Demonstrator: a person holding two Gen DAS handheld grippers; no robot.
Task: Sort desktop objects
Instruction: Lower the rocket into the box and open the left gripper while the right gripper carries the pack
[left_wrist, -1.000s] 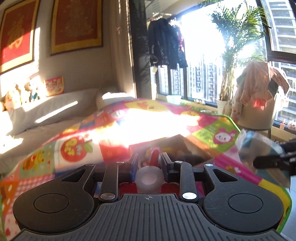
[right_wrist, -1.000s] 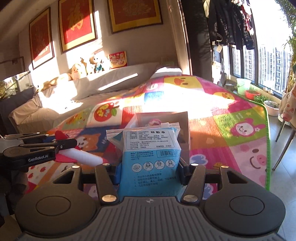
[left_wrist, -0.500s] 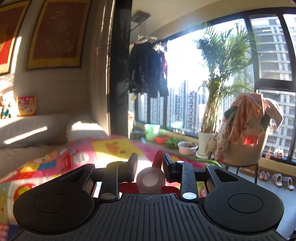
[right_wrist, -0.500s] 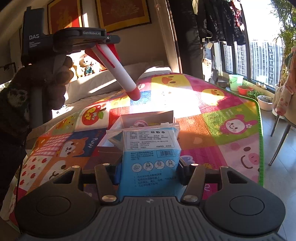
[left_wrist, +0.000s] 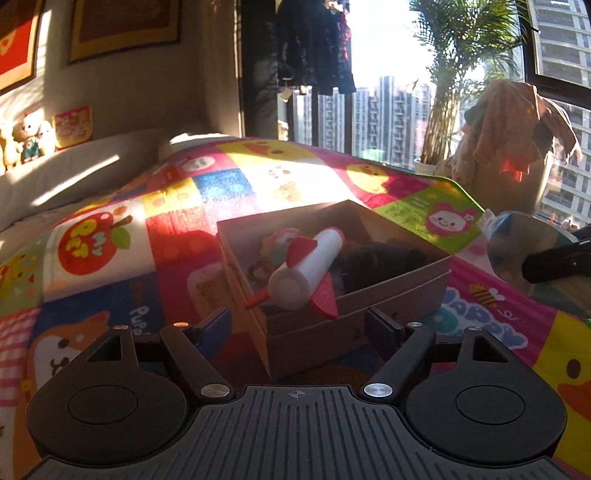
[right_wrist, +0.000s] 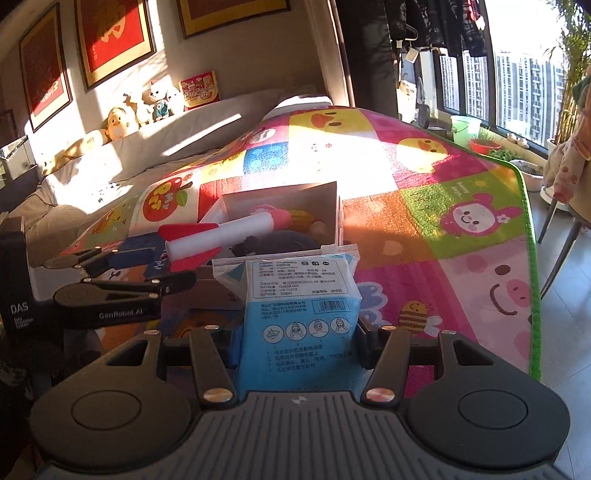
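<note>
An open cardboard box (left_wrist: 399, 291) (right_wrist: 334, 206) sits on the colourful play mat and holds several small toys and something dark. A white foam rocket (left_wrist: 306, 264) (right_wrist: 225, 236) with red fins lies slanted across the box's near rim, nose inside, tail sticking out. My left gripper (left_wrist: 297, 325) (right_wrist: 173, 267) sits just behind the tail. Its jaws are opening and nothing is between them. My right gripper (right_wrist: 297, 347) is shut on a blue tissue packet (right_wrist: 299, 314) (left_wrist: 517, 251), held just short of the box.
The play mat (right_wrist: 461, 221) covers a bed and ends in a green edge at the right, with floor beyond. Plush toys (right_wrist: 155, 99) and a pillow line the back wall. A chair draped with clothes (left_wrist: 513, 140) and potted plants stand by the window.
My left gripper came down from high above the mat to the box, opened and let go of the rocket, which now rests on the box rim. The right gripper moved slightly closer with the packet.
</note>
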